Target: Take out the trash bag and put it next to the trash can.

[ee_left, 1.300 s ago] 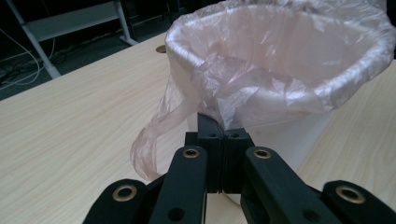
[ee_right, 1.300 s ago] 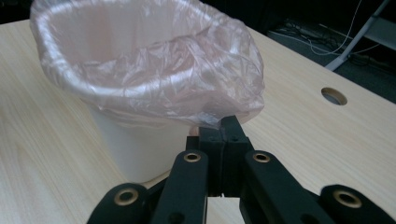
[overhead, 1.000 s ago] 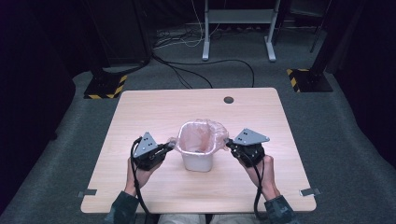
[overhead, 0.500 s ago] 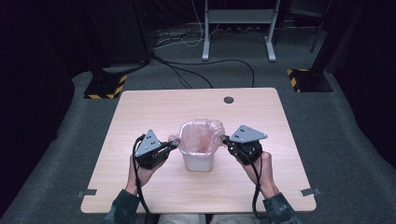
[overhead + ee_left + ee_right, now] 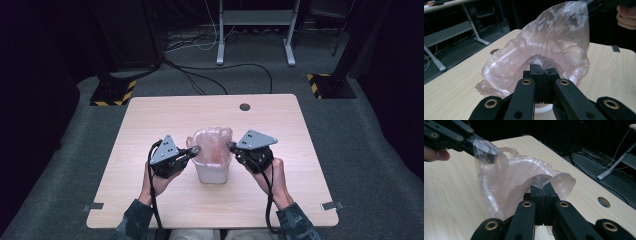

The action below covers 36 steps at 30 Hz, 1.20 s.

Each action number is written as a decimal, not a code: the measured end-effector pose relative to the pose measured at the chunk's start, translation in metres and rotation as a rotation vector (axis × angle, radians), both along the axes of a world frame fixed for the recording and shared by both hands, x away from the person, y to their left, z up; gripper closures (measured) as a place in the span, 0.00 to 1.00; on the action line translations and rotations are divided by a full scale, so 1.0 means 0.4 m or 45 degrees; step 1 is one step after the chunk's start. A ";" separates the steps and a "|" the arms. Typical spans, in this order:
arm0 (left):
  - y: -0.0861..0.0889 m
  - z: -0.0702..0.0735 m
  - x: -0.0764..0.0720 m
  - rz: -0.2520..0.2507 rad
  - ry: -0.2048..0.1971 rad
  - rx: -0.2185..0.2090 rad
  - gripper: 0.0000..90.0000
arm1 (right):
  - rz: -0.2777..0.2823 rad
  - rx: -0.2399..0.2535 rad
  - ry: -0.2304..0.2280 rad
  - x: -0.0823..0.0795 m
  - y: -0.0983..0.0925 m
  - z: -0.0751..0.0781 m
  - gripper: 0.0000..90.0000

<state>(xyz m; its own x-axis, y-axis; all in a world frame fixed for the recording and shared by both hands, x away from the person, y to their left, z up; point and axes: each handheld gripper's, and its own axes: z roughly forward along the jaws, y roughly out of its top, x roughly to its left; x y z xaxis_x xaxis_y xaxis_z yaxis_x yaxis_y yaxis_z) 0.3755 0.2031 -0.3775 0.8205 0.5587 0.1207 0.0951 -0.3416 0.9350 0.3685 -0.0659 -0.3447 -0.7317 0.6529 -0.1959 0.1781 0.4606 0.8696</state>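
Seated at the near edge of a pale wooden table (image 5: 150,115), a person grips a pink plastic bag (image 5: 212,142) from two sides with a pair of hand-held grippers. The bag lines a small white bin (image 5: 212,172) that stands upright near the middle of the table, closer to the near edge than the far one, its mouth opening upward. The left gripper (image 5: 192,150) meets the bag's rim on the left, and the right gripper (image 5: 231,146) meets it on the right, so the rim runs roughly side to side between them, parallel to the near edge. In the left gripper view the two black jaws are pressed together with a fold of the thin film pinched between them, the bag (image 5: 549,50) billowing up beyond. In the right gripper view the jaws are likewise closed on a fold of the bag (image 5: 524,177), with the other gripper holding the opposite edge farther off. A round cable hole (image 5: 244,107) sits near the far edge. No brand, label or writing can be read on the bag or bin.
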 end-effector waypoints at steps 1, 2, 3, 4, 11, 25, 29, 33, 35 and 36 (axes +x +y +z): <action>-0.004 0.001 0.002 -0.010 0.001 -0.003 0.99 | 0.005 -0.005 0.000 0.001 0.005 0.002 1.00; -0.008 0.003 0.004 -0.022 0.001 -0.003 0.99 | 0.010 -0.010 0.003 0.001 0.011 0.003 1.00; -0.013 0.003 0.005 -0.036 0.006 -0.013 0.99 | 0.016 -0.015 0.004 0.002 0.016 0.004 1.00; -0.017 0.004 0.008 -0.047 0.005 -0.015 0.99 | 0.019 -0.019 0.006 0.003 0.020 0.005 1.00; -0.049 -0.001 0.021 -0.126 0.016 -0.045 0.91 | 0.045 -0.027 0.034 0.013 0.039 0.008 1.00; -0.109 -0.012 0.042 -0.132 0.025 0.009 0.54 | 0.100 -0.058 0.084 0.026 0.053 0.017 1.00; -0.116 -0.010 0.047 -0.137 0.023 0.012 0.51 | 0.116 -0.074 0.090 0.030 0.062 0.022 1.00; -0.120 -0.007 0.050 -0.131 0.017 0.008 0.50 | 0.134 -0.086 0.104 0.034 0.072 0.026 1.00; -0.122 -0.005 0.052 -0.133 0.012 0.017 0.50 | 0.140 -0.092 0.108 0.036 0.077 0.029 1.00; -0.125 -0.004 0.052 -0.129 0.012 0.017 0.50 | 0.147 -0.095 0.110 0.038 0.079 0.030 1.00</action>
